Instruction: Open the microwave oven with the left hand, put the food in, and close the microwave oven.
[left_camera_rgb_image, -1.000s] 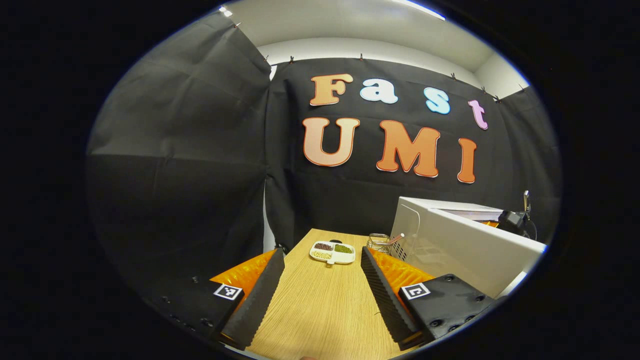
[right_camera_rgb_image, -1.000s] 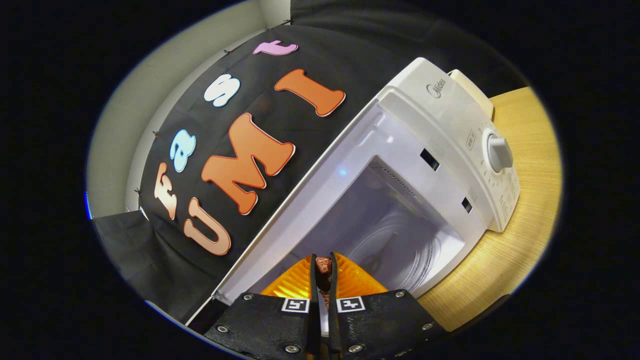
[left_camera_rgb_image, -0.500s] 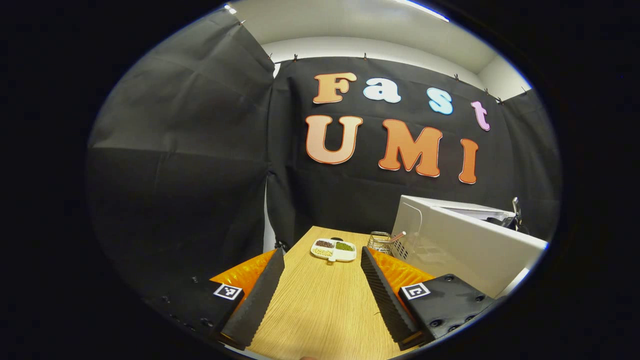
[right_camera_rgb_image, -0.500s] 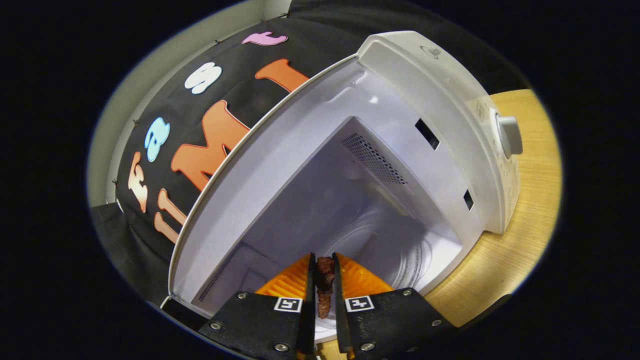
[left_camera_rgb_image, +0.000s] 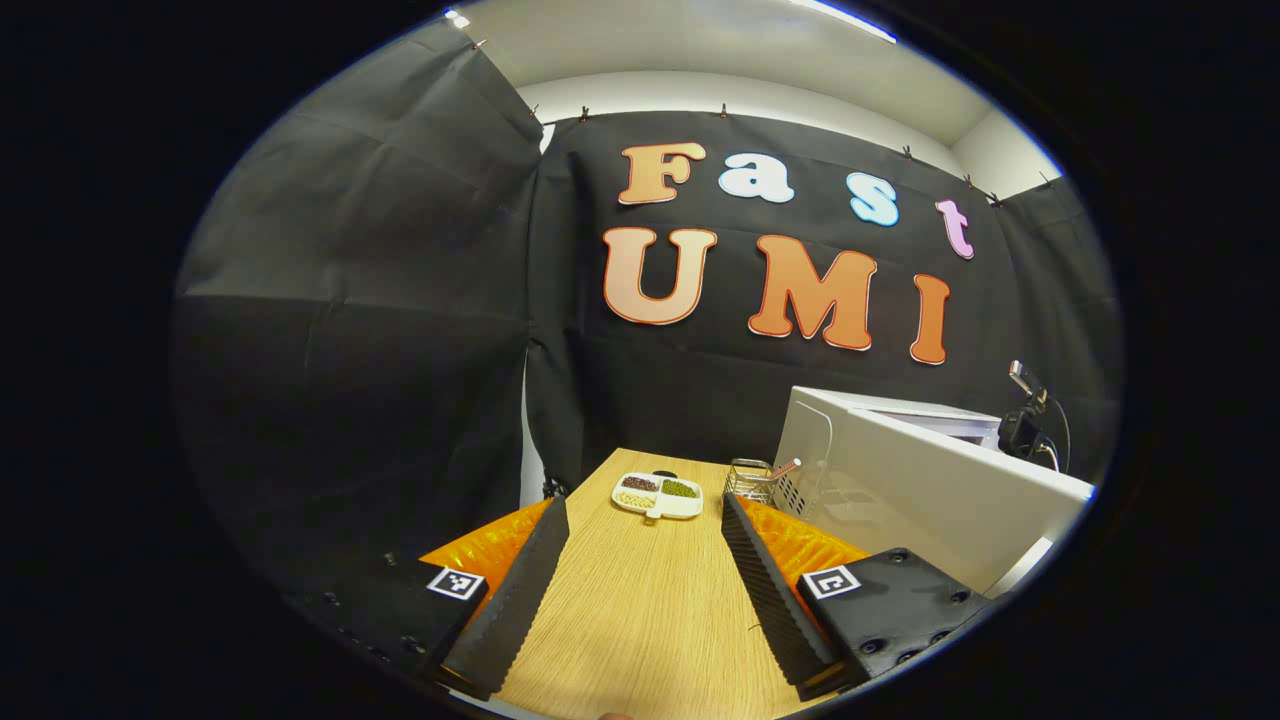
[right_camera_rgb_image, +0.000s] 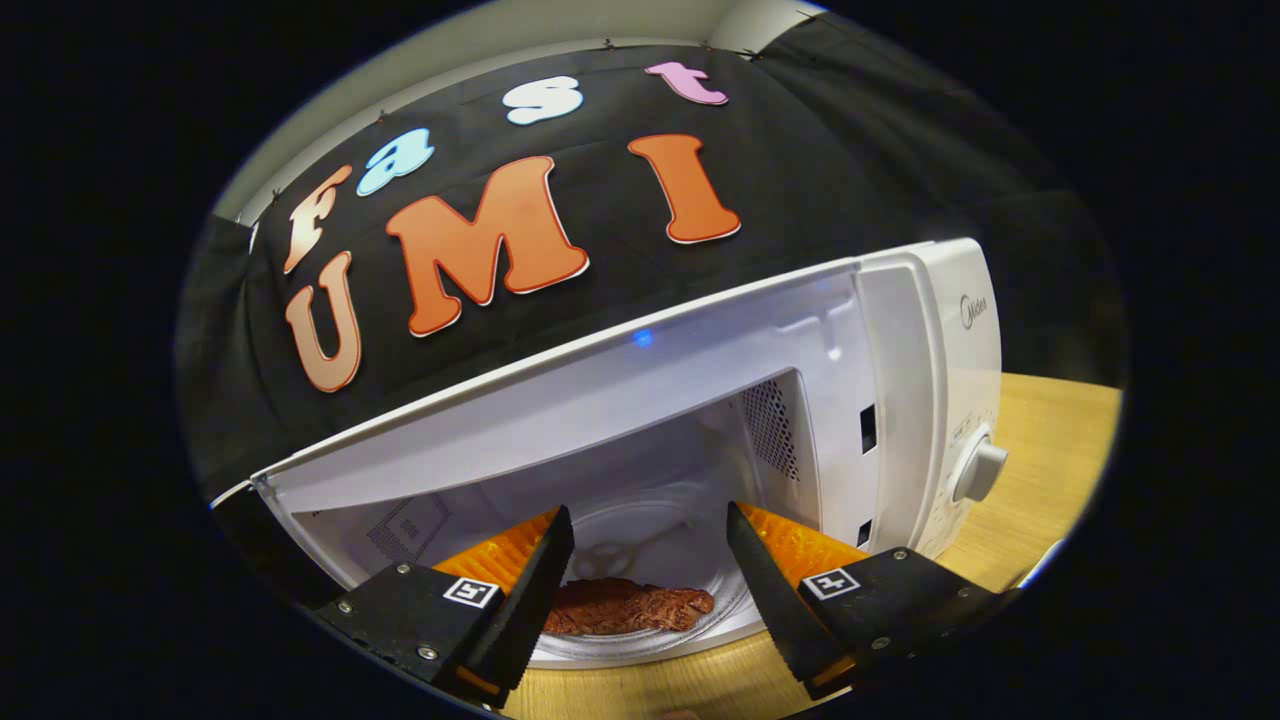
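Observation:
In the right gripper view the white microwave (right_camera_rgb_image: 930, 330) stands with its door swung away and its cavity showing. A brown slab of food (right_camera_rgb_image: 630, 606) lies on the glass turntable (right_camera_rgb_image: 640, 535) inside. My right gripper (right_camera_rgb_image: 650, 590) is open just in front of the cavity, its fingers either side of the food and apart from it. In the left gripper view my left gripper (left_camera_rgb_image: 640, 590) is open above the wooden table (left_camera_rgb_image: 650, 620), holding nothing. The microwave's open door (left_camera_rgb_image: 930, 490) stands to its right.
A white divided dish (left_camera_rgb_image: 658, 494) with beans and a small wire basket (left_camera_rgb_image: 752, 479) sit at the table's far end. The microwave's control knob (right_camera_rgb_image: 978, 468) faces out on its right panel. The other gripper's black rig (left_camera_rgb_image: 1025, 430) shows past the door.
My right gripper opened and let go of the food, which now lies on the turntable. It also rolled level and drew back out of the cavity. The left gripper barely moved.

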